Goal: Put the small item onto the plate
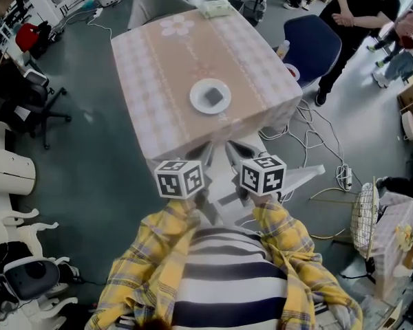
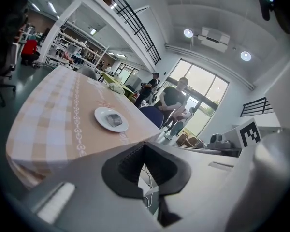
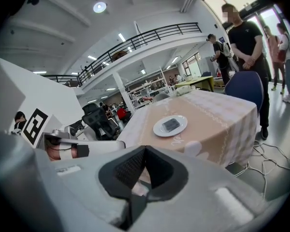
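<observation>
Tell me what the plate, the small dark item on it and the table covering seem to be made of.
Plate: white, smooth, with an even rim, probably ceramic or melamine.
Small item: dark grey, matte and blocky. It could be rubber or foam, but it is too small to tell.
Tablecloth: pale pink with a check pattern, fabric or soft vinyl. It drapes over the edges and hangs down.

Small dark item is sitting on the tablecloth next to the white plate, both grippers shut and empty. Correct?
One thing is off: the small dark item lies on the white plate, not beside it on the tablecloth. The head view shows this. The rest holds: the left gripper and the right gripper are both shut and empty.
</observation>
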Motion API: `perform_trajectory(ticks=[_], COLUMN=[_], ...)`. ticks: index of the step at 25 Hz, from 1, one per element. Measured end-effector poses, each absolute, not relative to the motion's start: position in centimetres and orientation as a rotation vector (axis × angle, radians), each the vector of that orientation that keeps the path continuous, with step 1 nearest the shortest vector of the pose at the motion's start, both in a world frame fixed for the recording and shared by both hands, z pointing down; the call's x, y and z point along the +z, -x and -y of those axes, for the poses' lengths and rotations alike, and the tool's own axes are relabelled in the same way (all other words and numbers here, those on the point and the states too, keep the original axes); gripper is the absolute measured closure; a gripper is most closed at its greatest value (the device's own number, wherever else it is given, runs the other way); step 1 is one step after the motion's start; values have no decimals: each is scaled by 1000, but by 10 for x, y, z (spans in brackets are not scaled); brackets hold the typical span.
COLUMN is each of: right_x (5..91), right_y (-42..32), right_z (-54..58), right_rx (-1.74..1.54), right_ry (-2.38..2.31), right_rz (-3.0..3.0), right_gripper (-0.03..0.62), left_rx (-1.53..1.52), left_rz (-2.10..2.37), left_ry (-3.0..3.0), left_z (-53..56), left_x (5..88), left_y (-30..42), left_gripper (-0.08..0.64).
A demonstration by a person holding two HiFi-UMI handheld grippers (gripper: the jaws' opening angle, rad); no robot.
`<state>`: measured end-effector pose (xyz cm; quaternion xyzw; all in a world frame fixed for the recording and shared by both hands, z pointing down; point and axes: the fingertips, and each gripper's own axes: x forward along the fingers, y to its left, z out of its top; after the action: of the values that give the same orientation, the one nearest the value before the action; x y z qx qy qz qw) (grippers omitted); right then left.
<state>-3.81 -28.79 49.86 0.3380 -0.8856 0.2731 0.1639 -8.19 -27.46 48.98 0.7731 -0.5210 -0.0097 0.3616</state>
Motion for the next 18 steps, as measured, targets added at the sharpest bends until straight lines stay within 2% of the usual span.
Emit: perform_trajectory(ticks=[18], right_x=[501], right_y=[43], right_z=[280], right_rx=[761], right_ry=[-981], right_rz=[2569], right_gripper=[595], left_rx=[20], left_rz=[1336], left_ry=[-1953], left_z=[249], left_x=[507], left_y=[76], left_gripper=[561])
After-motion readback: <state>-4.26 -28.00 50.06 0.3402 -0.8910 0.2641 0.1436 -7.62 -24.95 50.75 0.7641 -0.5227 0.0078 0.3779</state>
